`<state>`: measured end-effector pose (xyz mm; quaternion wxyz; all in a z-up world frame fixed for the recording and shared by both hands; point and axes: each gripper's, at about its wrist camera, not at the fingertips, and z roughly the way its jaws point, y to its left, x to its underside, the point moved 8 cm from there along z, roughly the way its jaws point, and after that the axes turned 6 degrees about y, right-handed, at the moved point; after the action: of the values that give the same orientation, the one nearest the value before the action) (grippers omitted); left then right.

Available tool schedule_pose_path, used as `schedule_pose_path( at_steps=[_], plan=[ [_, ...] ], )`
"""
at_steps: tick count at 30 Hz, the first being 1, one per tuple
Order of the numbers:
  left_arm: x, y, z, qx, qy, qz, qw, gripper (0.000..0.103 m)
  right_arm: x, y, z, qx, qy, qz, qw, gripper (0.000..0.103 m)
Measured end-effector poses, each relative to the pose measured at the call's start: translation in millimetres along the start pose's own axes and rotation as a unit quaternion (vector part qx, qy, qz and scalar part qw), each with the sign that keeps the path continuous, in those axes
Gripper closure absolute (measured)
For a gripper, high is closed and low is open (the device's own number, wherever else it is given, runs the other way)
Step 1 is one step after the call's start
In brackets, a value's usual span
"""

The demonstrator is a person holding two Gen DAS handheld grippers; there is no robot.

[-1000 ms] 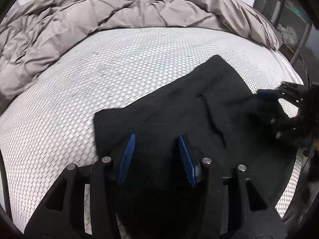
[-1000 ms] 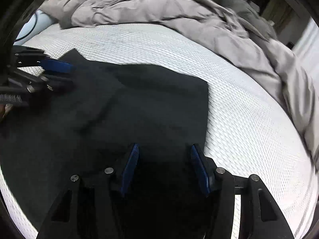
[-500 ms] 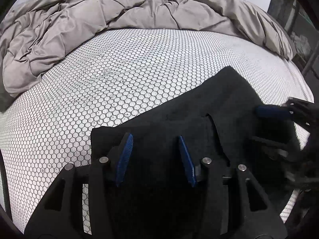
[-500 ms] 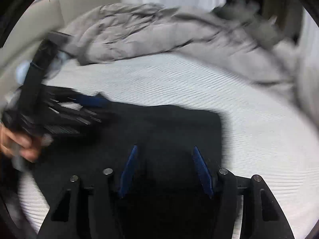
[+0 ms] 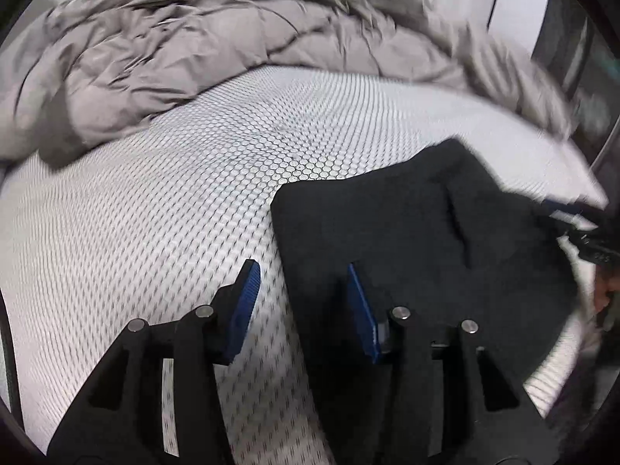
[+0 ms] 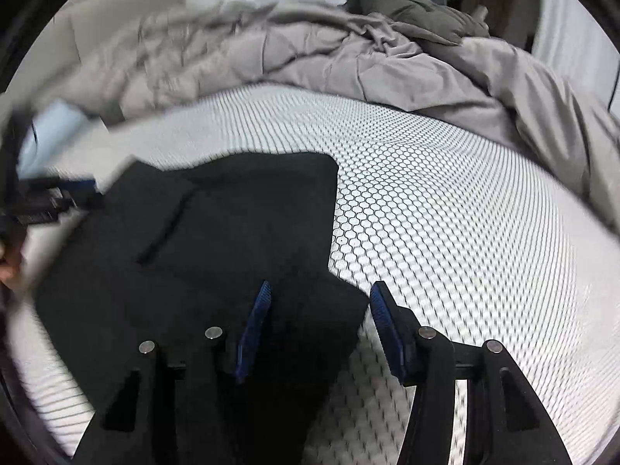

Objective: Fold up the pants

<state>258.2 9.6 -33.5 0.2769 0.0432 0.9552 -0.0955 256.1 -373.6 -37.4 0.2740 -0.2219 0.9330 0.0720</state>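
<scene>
Left gripper (image 5: pixel 302 283) has its blue pads spread apart with nothing pinched between them, hanging right over the left edge of the black pants (image 5: pixel 407 240), so one pad sits over the bare mattress (image 5: pixel 155 213) and the other over the dark fabric. Same deal on the other side: the right gripper (image 6: pixel 317 302) is also parted, its jaws have just been closing a bit, and it straddles the right edge of the pants (image 6: pixel 232 224), left pad over cloth, right pad over the mattress (image 6: pixel 445 213). Can't really tell if any fabric is actually touching the pads there, but it doesn't look clamped. The pants lie flat-ish on the white honeycomb-patterned mattress, bunched into a compact dark shape with a fold crease running across the middle. From each camera you can catch the other gripper at the frame edge, blurry, near the far side of the pants, plus a bit of a hand (image 6: pixel 9 259) holding it. Behind all that is a rumpled grey duvet (image 5: pixel 174 58) piled across the back of the bed, also in the right view (image 6: pixel 387 66). Edges of both shots are smeared.
</scene>
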Motion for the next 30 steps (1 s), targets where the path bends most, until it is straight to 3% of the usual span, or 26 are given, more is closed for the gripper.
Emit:
schedule_pose_path(
  at_steps=[2,6,9,11,13,15,17,19,21,23,25,26,28,30],
  plan=[
    [18.4,3.5,-14.1,0.037,-0.003,-0.023,0.9991,0.060,10.6,-2.3,-10.9,-0.049,-0.003,0.024,0.998,0.049],
    [50.1,-0.8,-3.5,0.089,0.039,-0.034,0.9947,0.060,31.2,-2.1,-3.8,-0.127,0.029,0.062,0.990,0.048],
    [60.2,-7.1,12.6,0.114,0.057,-0.042,0.9910,0.065,34.0,0.8,15.1,-0.196,0.053,0.107,0.973,0.048],
    [53.0,-5.2,14.7,0.121,0.056,-0.059,0.9893,0.070,28.6,7.2,27.7,-0.217,0.057,0.126,0.966,0.057],
    [44.2,-2.7,13.1,0.103,0.040,-0.063,0.9918,0.073,15.3,11.3,37.1,-0.213,0.049,0.133,0.967,0.069],
    [36.1,0.6,15.5,0.089,0.036,-0.072,0.9928,0.073,-1.2,13.0,34.8,-0.204,0.017,0.129,0.970,0.073],
    [34.6,3.0,20.1,0.087,0.042,-0.080,0.9921,0.072,-13.8,13.7,42.0,-0.180,0.015,0.129,0.975,0.073],
    [37.0,4.3,17.9,0.088,0.041,-0.086,0.9915,0.071,-13.1,12.2,51.7,-0.155,0.036,0.124,0.979,0.062],
    [42.2,4.2,7.3,0.068,0.031,-0.073,0.9945,0.071,-8.5,7.6,45.9,-0.164,0.040,0.135,0.976,0.058],
    [48.3,4.4,-6.8,0.041,0.015,-0.049,0.9978,0.071,-4.1,-0.3,28.5,-0.165,0.023,0.138,0.976,0.058],
    [50.7,0.9,-15.7,0.041,0.007,-0.040,0.9984,0.071,-1.0,-7.5,6.1,-0.170,-0.010,0.136,0.976,0.058],
    [51.5,-0.6,-17.9,0.041,0.007,-0.037,0.9984,0.071,0.8,-8.4,-0.5,-0.177,-0.018,0.135,0.975,0.060],
    [57.3,-3.4,-14.9,0.034,0.014,-0.030,0.9989,0.071,3.9,-5.3,-2.8,-0.198,-0.018,0.136,0.970,0.074],
    [60.8,-5.0,-10.5,0.020,0.019,-0.027,0.9993,0.071,4.6,-2.7,7.0,-0.191,-0.006,0.136,0.972,0.085]
  ],
)
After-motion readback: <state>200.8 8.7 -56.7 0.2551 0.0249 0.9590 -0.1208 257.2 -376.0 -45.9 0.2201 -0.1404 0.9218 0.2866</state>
